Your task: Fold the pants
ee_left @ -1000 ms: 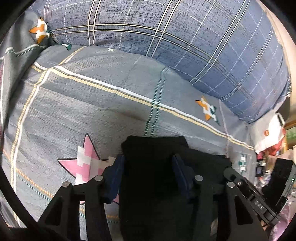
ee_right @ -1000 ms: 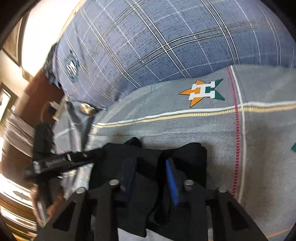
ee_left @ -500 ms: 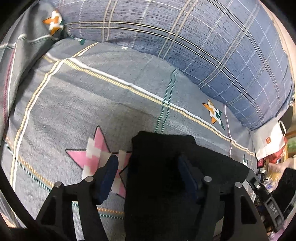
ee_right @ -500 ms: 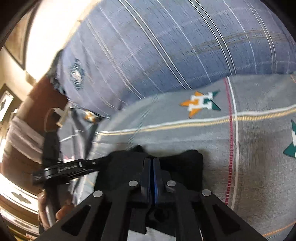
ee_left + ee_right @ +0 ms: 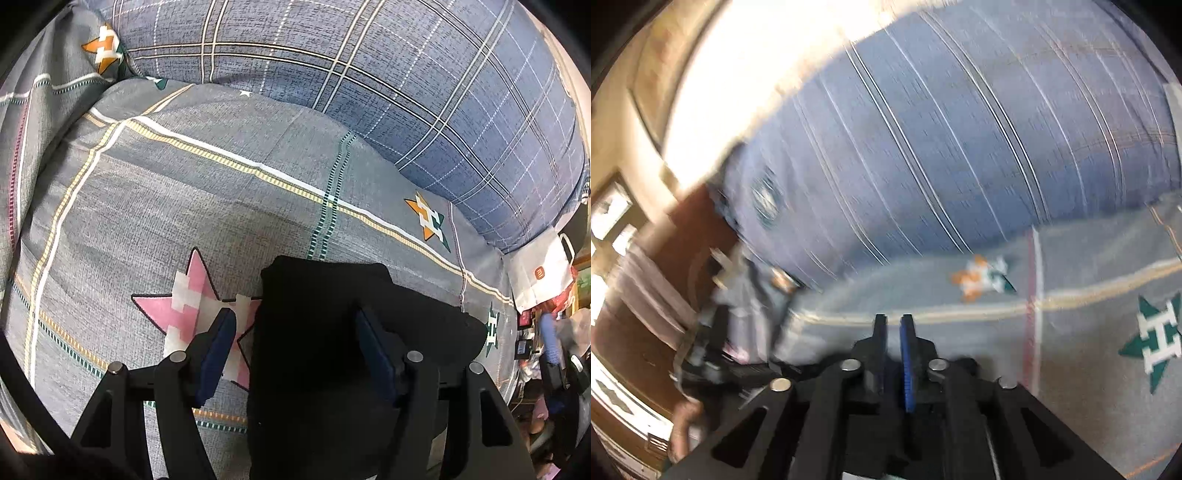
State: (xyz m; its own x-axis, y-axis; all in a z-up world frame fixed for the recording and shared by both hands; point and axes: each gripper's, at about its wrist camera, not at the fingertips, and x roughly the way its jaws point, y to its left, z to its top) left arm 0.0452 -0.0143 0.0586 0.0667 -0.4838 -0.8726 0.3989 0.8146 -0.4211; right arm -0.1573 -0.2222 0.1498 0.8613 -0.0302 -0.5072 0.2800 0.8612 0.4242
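Straddling the black pants (image 5: 317,332), the left gripper (image 5: 295,332) has its jaws spread wide and grips nothing; one blue pad (image 5: 218,347) sits over the pink star print (image 5: 188,306), just off the garment's left edge, the other pad (image 5: 373,350) over the dark cloth. Pants lie directly under and ahead of these tongs as a compact folded bundle on the grey bedsheet (image 5: 184,206). The bundle's long axis seems to run toward the camera, along the fingers, with a lower layer sticking out to the right of the tongs. Left tool is pitched down at the bed, low and close.

Right gripper (image 5: 894,332): jaws nearly together, a thin slit between them, nothing visible in the slit. View is motion-blurred and tilted up toward the blue plaid pillow (image 5: 960,147) beyond the fingertips. A dark patch below the linkage may be pants, cannot tell. Right tool looks well clear of the cloth.

Judgement: left hand is the nearer one, so any tidy-up or final press falls to it. Fold looks close to done. Sticking-out layer on the right may still need tucking.
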